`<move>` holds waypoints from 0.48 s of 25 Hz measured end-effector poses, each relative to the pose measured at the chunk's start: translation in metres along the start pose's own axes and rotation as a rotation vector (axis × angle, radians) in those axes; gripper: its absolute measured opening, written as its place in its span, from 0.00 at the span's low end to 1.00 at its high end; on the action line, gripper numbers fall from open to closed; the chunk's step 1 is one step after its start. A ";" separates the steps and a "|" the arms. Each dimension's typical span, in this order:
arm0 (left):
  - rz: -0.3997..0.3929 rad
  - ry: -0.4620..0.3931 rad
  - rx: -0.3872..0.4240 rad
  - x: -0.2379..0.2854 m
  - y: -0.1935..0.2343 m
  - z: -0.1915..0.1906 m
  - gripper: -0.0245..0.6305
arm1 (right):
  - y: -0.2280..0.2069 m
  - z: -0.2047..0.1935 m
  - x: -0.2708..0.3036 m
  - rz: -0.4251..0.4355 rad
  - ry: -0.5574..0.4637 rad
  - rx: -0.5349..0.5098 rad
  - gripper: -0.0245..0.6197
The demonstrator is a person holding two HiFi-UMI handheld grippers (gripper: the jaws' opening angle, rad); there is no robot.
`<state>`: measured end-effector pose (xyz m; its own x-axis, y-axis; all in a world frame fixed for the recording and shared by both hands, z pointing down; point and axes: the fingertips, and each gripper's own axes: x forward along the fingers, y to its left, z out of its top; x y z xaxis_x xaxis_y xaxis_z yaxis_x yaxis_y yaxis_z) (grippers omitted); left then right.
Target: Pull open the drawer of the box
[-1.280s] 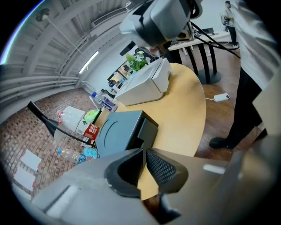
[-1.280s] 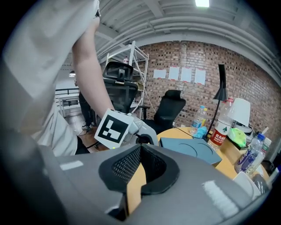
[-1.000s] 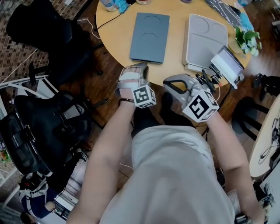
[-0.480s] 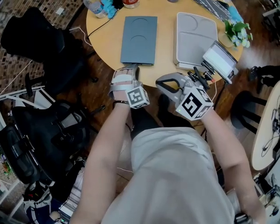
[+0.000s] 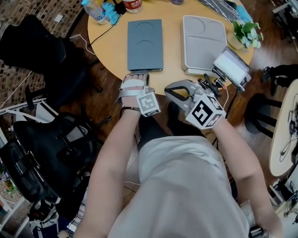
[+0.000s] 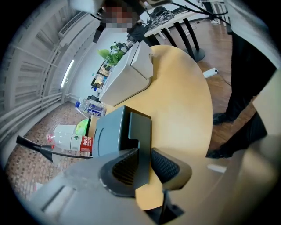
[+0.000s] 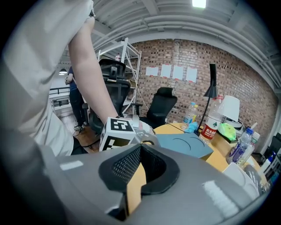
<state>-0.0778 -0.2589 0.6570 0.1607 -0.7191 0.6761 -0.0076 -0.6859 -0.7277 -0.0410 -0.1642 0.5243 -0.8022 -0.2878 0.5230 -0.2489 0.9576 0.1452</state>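
Observation:
A flat blue-grey box [image 5: 145, 44] lies on the round wooden table [image 5: 111, 51]. Its drawer front [image 5: 139, 72] juts out a little at the near edge. My left gripper [image 5: 138, 77] is at that edge. In the left gripper view the upright drawer front [image 6: 139, 132] stands between the pads [image 6: 125, 169] of the left gripper [image 6: 144, 165]. The jaws are opening and the pads sit loosely on either side. My right gripper [image 5: 173, 91] hovers off the table's near edge, right of the left one. It is shut with nothing in it [image 7: 141, 148].
A pale grey tray-like box [image 5: 205, 44] lies right of the blue one. A small screen device [image 5: 231, 67] hangs at the table's right edge, by a plant [image 5: 245, 32]. Bottles [image 5: 95, 10] stand at the far left. Black office chairs [image 5: 51, 139] crowd the floor on the left.
The whole view has drifted, so the table sits lower and further left. The left gripper stays at the box's near edge, and the right gripper stays beside it.

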 end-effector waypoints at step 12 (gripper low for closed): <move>-0.065 -0.028 -0.004 -0.022 -0.021 0.009 0.19 | 0.010 -0.001 -0.002 0.011 -0.001 0.011 0.05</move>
<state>-0.0727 -0.2284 0.6564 0.1887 -0.6693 0.7186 -0.0003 -0.7318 -0.6815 -0.0410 -0.1537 0.5255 -0.8056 -0.2774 0.5235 -0.2460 0.9605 0.1303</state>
